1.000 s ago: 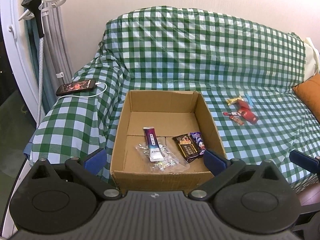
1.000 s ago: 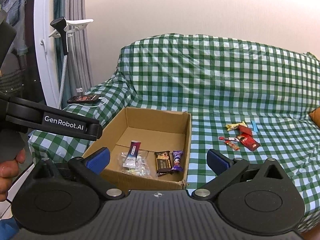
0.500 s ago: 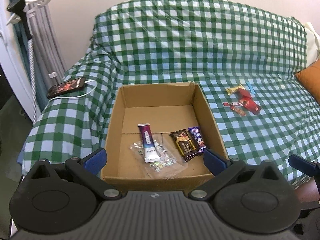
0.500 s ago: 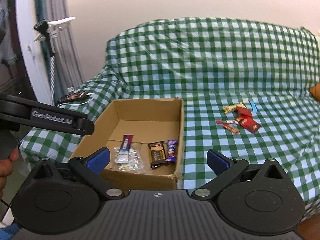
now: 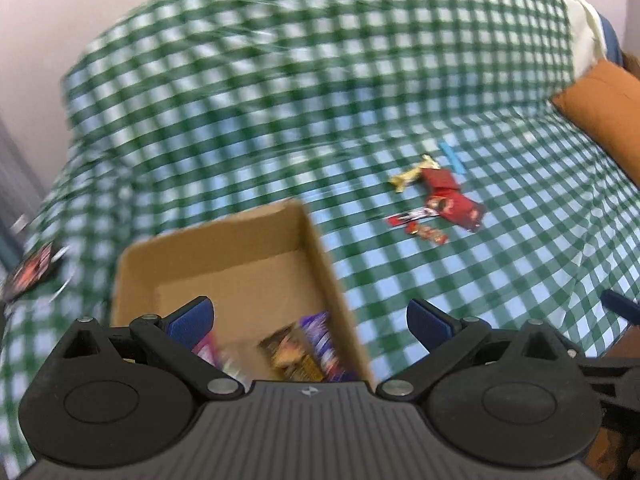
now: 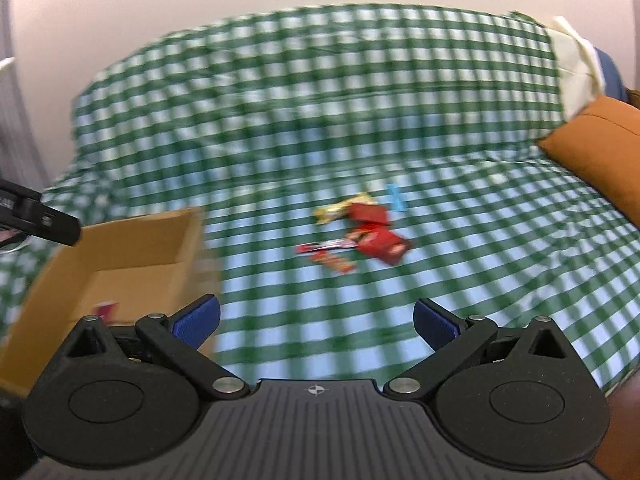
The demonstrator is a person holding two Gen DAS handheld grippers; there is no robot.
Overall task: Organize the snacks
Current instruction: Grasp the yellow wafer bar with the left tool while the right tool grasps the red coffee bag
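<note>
Change: both views swung rightward since half second back, now motion-blurred; loose snacks (image 6: 354, 236) sit nearer centre of right view, cardboard box (image 5: 320, 256) slid to lower left. Reads as approach for next pickup.

Loose snacks: small cluster on green-checked sofa cover (image 6: 460, 264), well apart from box.

Box contents: several wrapped snacks (image 5: 304, 348), blurred.

Left tool (image 5: 310, 320): spread wide, empty, above box's near edge.

Right tool (image 6: 316, 320): spread wide, empty, touching nothing, short of cluster.
</note>
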